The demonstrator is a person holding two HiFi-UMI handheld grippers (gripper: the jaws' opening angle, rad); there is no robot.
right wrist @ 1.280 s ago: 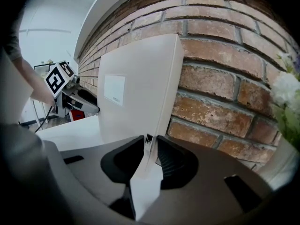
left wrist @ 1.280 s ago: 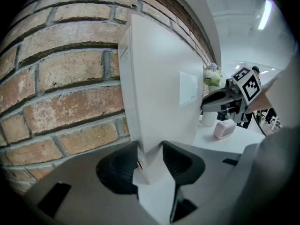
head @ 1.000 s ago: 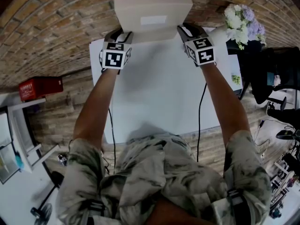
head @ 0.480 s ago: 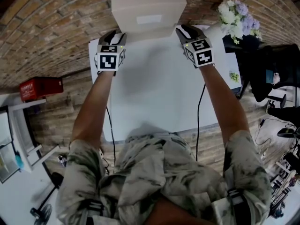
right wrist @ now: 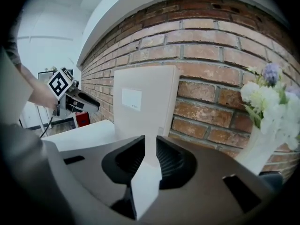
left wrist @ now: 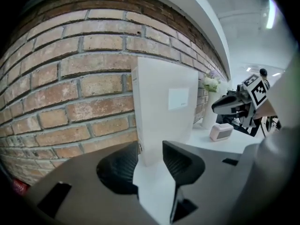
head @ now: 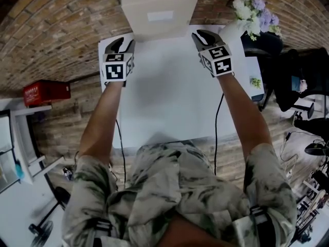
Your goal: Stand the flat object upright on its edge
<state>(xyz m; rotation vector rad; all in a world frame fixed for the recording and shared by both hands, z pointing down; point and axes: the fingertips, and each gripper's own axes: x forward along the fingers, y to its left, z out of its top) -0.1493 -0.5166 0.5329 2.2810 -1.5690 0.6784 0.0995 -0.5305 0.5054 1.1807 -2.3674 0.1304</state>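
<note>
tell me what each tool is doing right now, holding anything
Left tool: open, holding nothing; the white box stands ahead.
Right tool: open, jaws just been closing, nothing between them.

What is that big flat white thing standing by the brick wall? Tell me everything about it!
It is a flat, cream-white box, smooth and plain like cardboard, with a small white label on its broad face. It stands upright on one narrow edge at the far end of the white table, right in front of the brick wall. Whether it leans on the wall I cannot tell. Only the table plainly touches it.
</note>
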